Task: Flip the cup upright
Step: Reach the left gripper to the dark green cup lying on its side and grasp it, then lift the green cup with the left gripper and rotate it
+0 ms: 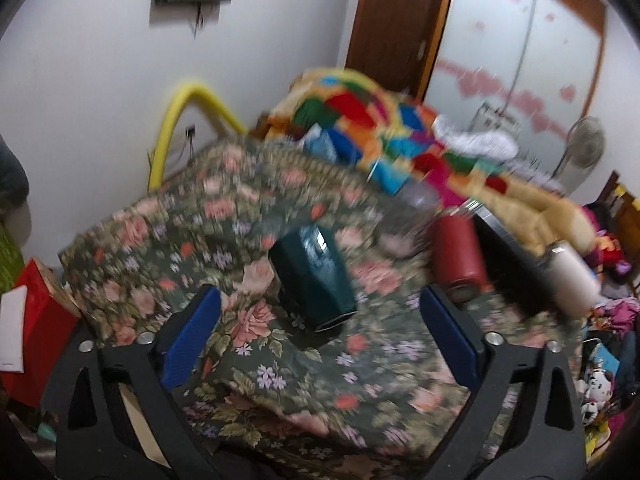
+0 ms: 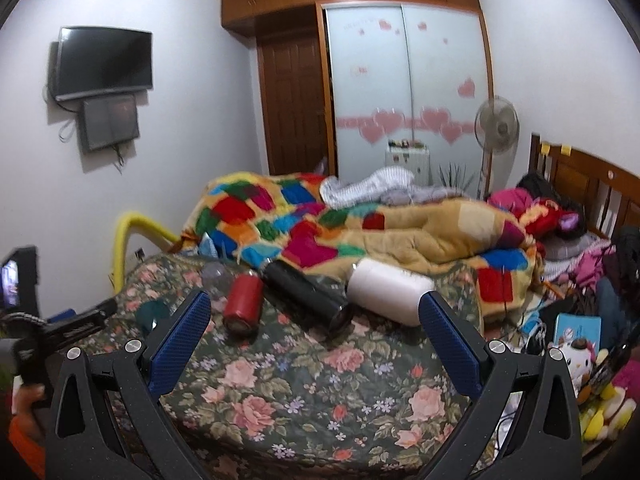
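The dark green cup (image 1: 314, 278) lies on its side on the bed's floral cover (image 1: 280, 380), just ahead of the left gripper (image 1: 320, 340) and between the lines of its blue fingers (image 1: 192, 336), which stand wide apart and touch nothing; the left view is blurred, so the cup's rim is hard to make out. Beyond the right gripper (image 2: 314, 344) — its fingers (image 2: 452, 344) likewise spread and empty — the patchwork quilt (image 2: 360, 232) heaps up at the far side. Nearer, ahead of those fingers, a white cylinder (image 2: 384, 288) lies by the right fingertip, a black flask (image 2: 308, 300) between, a red bottle (image 2: 242, 304) toward the left — all on their sides.
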### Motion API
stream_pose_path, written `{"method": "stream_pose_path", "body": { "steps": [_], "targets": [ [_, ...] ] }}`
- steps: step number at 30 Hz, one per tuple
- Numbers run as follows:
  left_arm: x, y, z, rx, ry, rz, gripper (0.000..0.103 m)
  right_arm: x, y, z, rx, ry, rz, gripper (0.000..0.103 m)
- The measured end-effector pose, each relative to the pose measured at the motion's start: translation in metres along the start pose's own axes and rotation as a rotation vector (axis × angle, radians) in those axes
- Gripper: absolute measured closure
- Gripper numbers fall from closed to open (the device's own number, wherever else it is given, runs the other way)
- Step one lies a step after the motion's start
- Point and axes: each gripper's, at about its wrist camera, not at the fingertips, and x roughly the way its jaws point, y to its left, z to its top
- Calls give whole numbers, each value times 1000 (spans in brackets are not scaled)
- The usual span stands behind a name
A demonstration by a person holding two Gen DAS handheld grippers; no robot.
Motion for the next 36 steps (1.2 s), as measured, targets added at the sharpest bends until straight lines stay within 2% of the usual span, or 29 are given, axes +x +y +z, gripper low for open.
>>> {"method": "stream_pose_path", "body": {
  "steps": [3, 7, 10, 16, 20, 25, 29, 36],
  "targets": [
    [43, 0, 0, -12, 76, 17, 12, 17, -2, -3, -4, 38, -35, 0],
    [79, -3, 1, -33, 123, 35, 14, 37, -4, -7, -15, 84, -55, 0],
    [99, -5, 1, -46, 134, 64, 14, 50, -4, -10, -18, 115, -55, 0],
    [129, -15, 0, -27, 133, 173, 18, 72, -6, -15, -11, 161, -51, 0],
    [139, -15, 0, -33, 138, 212, 31, 79, -9, -17, 1, 175, -54, 0],
    [140, -18, -3, -18, 132, 216, 32, 83, -15, -19, 21, 193, -60, 0],
    [125, -25, -7, 13, 125, 187, 32, 81, -18, -19, 23, 192, -65, 0],
    [75, -53, -15, 95, 97, 66, 32, 73, -18, -16, 22, 175, -61, 0]
  ]
}}
